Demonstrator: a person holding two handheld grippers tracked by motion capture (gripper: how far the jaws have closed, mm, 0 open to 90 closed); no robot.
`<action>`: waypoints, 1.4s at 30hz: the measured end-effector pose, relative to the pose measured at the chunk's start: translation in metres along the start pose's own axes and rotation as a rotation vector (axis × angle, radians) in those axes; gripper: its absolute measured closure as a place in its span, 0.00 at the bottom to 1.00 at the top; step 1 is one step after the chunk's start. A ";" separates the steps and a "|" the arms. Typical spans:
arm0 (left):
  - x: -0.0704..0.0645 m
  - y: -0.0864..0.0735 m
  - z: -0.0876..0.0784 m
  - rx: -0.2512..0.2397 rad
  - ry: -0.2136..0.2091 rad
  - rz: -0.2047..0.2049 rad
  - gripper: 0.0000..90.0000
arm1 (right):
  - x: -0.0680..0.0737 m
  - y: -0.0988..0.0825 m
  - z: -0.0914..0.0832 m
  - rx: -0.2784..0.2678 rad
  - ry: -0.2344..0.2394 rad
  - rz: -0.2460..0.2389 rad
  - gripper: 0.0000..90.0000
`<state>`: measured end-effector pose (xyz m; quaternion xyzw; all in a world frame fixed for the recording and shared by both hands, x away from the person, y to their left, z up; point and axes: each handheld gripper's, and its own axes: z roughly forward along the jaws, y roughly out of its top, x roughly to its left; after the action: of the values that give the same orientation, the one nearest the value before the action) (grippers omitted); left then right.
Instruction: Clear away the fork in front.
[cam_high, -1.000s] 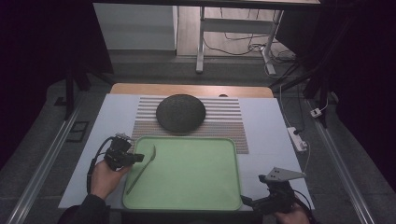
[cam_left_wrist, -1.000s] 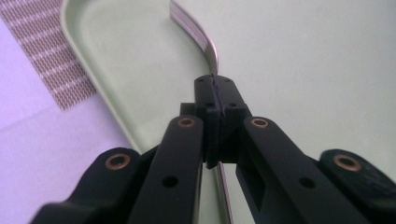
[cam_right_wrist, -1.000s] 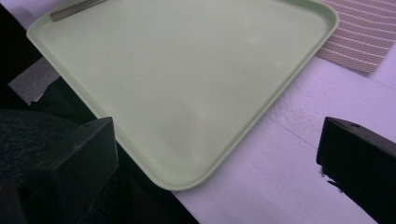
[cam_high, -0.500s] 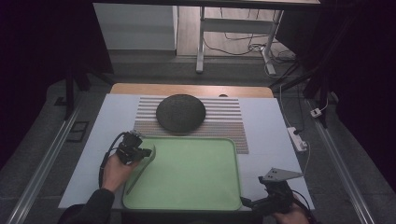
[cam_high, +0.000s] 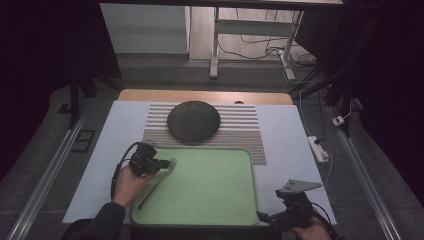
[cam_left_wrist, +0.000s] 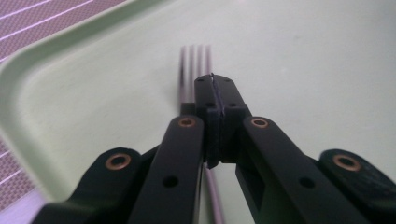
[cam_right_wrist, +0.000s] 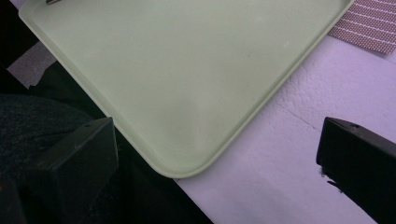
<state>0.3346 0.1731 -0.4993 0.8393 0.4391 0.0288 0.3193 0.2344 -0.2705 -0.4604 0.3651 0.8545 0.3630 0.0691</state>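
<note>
The left gripper (cam_high: 159, 163) is clamped on a fork (cam_left_wrist: 196, 70) over the green tray (cam_high: 220, 215) (right gripper (cam_high: 272, 218) idle, jaws apart); next, lift it toward the striped mat (cam_high: 240, 131)

Counts: 1 fork (cam_high: 157, 181), left side of the high view, tines toward the top. 1 green tray (cam_high: 220, 200), lower centre. 1 dark round plate (cam_high: 193, 120), centre. 1 striped mat (cam_high: 245, 131) under it. 2 grippers: left gripper (cam_high: 167, 163) at lower left, right gripper (cam_high: 265, 218) at lower right. 1 white power strip (cam_high: 318, 149), right of centre.
</note>
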 end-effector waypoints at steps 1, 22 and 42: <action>-0.003 0.001 0.002 0.011 0.000 0.015 0.99 | 0.000 0.000 0.000 0.000 0.001 0.001 0.00; -0.010 0.002 0.026 0.150 0.037 0.020 0.99 | 0.000 0.000 0.000 0.006 0.005 -0.005 0.00; 0.028 -0.007 0.008 0.148 0.087 -0.164 0.99 | 0.001 0.000 0.001 0.015 0.000 -0.014 0.00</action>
<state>0.3492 0.1928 -0.5159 0.8197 0.5208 0.0067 0.2385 0.2340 -0.2690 -0.4607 0.3595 0.8599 0.3558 0.0690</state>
